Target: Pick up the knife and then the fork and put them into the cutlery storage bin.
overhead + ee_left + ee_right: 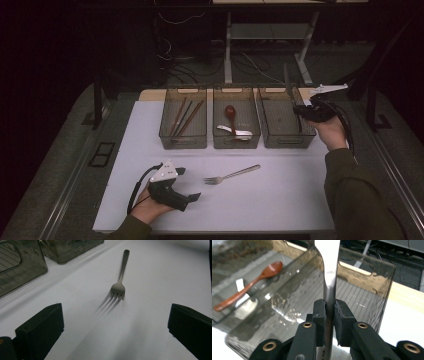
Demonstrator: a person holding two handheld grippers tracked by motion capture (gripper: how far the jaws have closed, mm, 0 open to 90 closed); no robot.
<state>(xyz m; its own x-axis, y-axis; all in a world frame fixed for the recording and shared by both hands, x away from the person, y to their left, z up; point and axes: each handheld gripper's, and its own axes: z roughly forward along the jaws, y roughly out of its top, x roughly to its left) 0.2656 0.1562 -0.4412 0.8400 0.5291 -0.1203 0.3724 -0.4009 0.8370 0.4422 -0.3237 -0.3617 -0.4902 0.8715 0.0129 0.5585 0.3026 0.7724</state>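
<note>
A table knife [329, 272] is pinched between the pads of the right gripper [329, 311], its long axis standing roughly upright, with the broad end rising away from the jaws and the handle running down between them. In the high view it is seen as a thin upright bar [287, 80] above the right-hand bin [286, 142], over that bin's far right corner, where the right gripper [306, 111] is held. Three smoky clear bins are set side by side on the white table [280, 200]: chopsticks [184, 117] are lying in the left bin [183, 142], a wooden spoon [231, 114] and a white spoon [235, 131] in the middle bin [236, 142]. A fork [231, 175] is lying flat on the table in front of the bins, tines toward the left gripper [187, 185], whose jaws are spread wide with nothing between them.
</note>
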